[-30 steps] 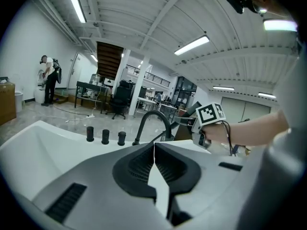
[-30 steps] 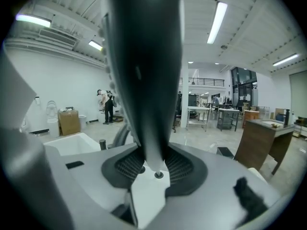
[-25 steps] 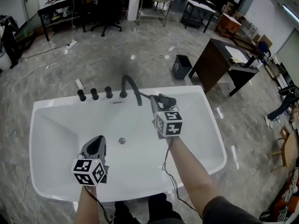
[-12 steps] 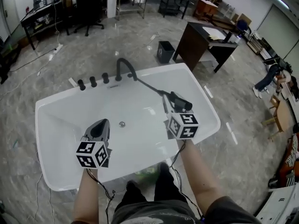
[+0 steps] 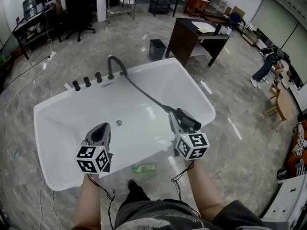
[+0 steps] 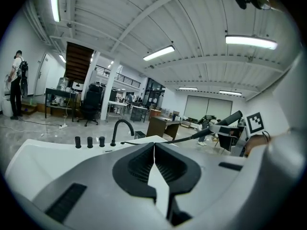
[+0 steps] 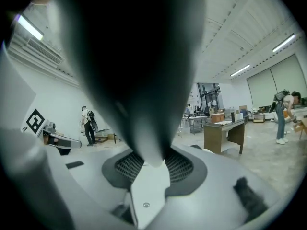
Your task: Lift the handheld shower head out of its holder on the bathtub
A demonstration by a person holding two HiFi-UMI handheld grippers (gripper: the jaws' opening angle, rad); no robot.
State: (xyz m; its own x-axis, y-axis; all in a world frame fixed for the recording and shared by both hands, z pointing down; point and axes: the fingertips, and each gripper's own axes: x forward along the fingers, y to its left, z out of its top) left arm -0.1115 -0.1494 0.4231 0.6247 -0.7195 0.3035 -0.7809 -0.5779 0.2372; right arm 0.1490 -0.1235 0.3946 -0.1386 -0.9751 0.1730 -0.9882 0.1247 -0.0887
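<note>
Black, matte and rod-shaped, the shower head is clamped between the jaws of the right gripper, whose ribbed pads bite on its handle in the right gripper view. It is held out over the near right part of the white bathtub, well apart from the arched black faucet and the row of three stubby black knobs on the far rim. From that, the lift out of the holder looks done, though I cannot tell where the holder itself sits. Gripping the rigid handle rather than the hose probably keeps the head from swinging. That thin, dark hose runs almost straight back across the basin to the foot of the faucet, which suggests there is little slack to spare. The left gripper hangs over the near left of the tub with its jaws pressed together on nothing, apparently kept clear of the work. Glossy and smooth with rounded corners, the tub has a small metal drain and stands on a grey, marbled, polished floor.
</note>
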